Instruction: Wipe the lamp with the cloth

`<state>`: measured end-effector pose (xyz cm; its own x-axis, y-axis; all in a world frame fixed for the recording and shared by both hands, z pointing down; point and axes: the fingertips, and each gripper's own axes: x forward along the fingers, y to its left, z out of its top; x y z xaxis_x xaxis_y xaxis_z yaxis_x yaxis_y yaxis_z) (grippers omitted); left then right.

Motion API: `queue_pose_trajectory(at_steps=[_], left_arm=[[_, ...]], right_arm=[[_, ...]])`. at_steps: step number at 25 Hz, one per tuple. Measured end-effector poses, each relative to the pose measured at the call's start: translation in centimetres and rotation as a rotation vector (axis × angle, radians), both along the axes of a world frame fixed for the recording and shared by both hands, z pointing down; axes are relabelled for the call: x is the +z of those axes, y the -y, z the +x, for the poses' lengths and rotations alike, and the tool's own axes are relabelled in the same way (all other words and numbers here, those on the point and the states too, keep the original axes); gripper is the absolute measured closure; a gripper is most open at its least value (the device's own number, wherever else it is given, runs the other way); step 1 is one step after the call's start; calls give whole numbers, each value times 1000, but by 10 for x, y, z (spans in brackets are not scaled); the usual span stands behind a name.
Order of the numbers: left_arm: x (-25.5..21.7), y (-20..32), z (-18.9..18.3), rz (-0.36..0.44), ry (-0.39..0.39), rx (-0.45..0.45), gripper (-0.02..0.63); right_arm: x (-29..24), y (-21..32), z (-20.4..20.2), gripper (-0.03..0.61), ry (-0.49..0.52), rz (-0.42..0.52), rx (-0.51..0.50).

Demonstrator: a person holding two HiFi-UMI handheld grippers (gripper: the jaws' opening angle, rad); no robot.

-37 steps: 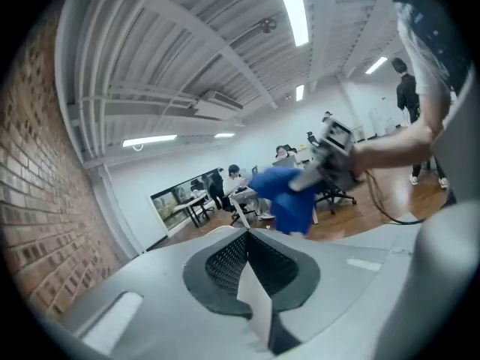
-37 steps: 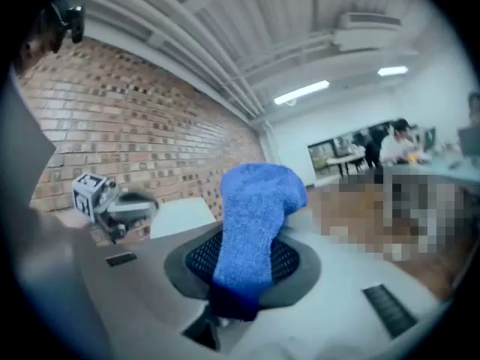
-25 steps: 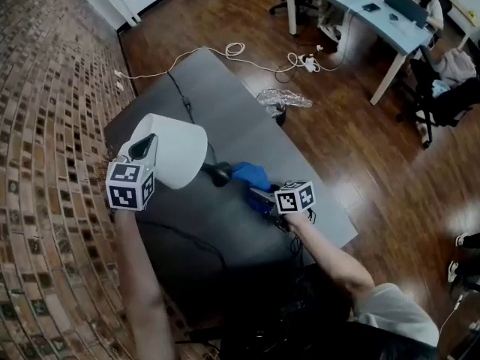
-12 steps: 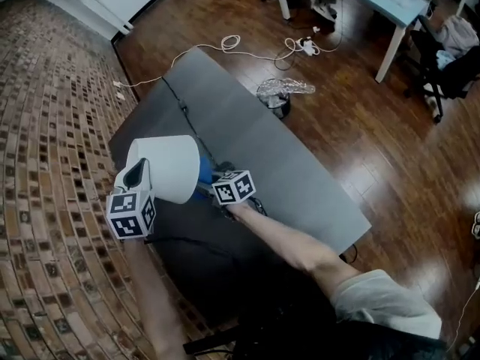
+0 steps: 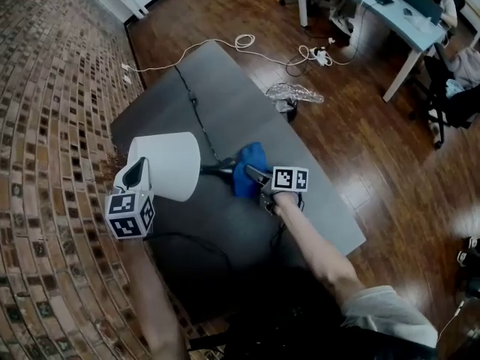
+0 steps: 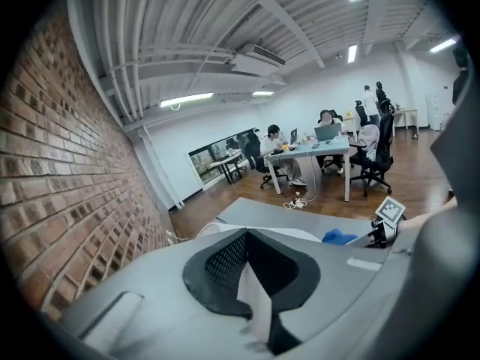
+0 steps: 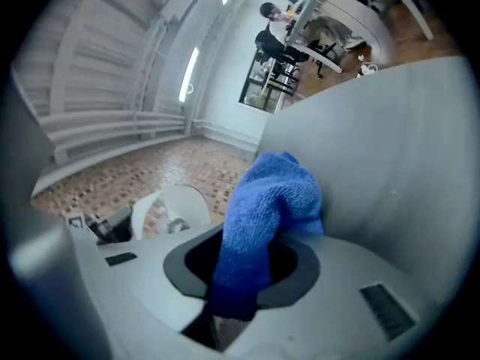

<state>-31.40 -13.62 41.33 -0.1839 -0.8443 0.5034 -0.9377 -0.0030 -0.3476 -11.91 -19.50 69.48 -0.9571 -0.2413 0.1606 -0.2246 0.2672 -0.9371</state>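
A lamp with a white shade [image 5: 166, 162] lies tipped over the dark grey table [image 5: 225, 88], its black stem [image 5: 214, 170] pointing right. My left gripper [image 5: 142, 171] is shut on the shade's rim; in the left gripper view a strip of white shade [image 6: 253, 306] sits pinched between the jaws of the left gripper [image 6: 251, 310]. My right gripper [image 5: 253, 175] is shut on a blue cloth [image 5: 249, 168], which rests against the stem just right of the shade. In the right gripper view the cloth [image 7: 262, 208] bulges out of the right gripper [image 7: 232, 310], with the shade [image 7: 176, 208] beyond it.
The lamp's black cable [image 5: 191, 100] runs across the table's far half. A brick wall [image 5: 52, 126] borders the left side. On the wood floor lie a white cord [image 5: 247, 47] and a plastic-lined bin [image 5: 291, 96]. A desk [image 5: 382, 10] with seated people stands at the back right.
The right gripper with the cloth went left up against the shade, then came back right to the stem. The left gripper has kept its hold on the shade's rim.
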Motion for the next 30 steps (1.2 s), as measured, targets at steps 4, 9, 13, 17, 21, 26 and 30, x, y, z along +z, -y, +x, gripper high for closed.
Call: queue_pose_trajectory(at_steps=[4,9,13,17,21,26,30], left_arm=[[-1,-5,3,7,-4,-2,607],[2,-18,13,-1,28,-9,607],[11,-37,-1,9,-17,-55,607],[13,-50,-21,50,-69,-104,607],[14,-73,-20,126,-256,-146,607],[40,-122,-37,186,-412,-302,607],[77,-169,-61,230,-551,-443,607]], right_arm=[[-79,-17,-47,491,188,113,-132],[-33,-55,-105,489,-71,197,-373],[17,-15,-51,488,-179,98,-177],[-6,17,-40,488,27,98,-73],[-9,14,-67,488,106,140,-170],[-19,1,-87,488,120,231,-326],[-20,1,-100,489,1,300,-429]])
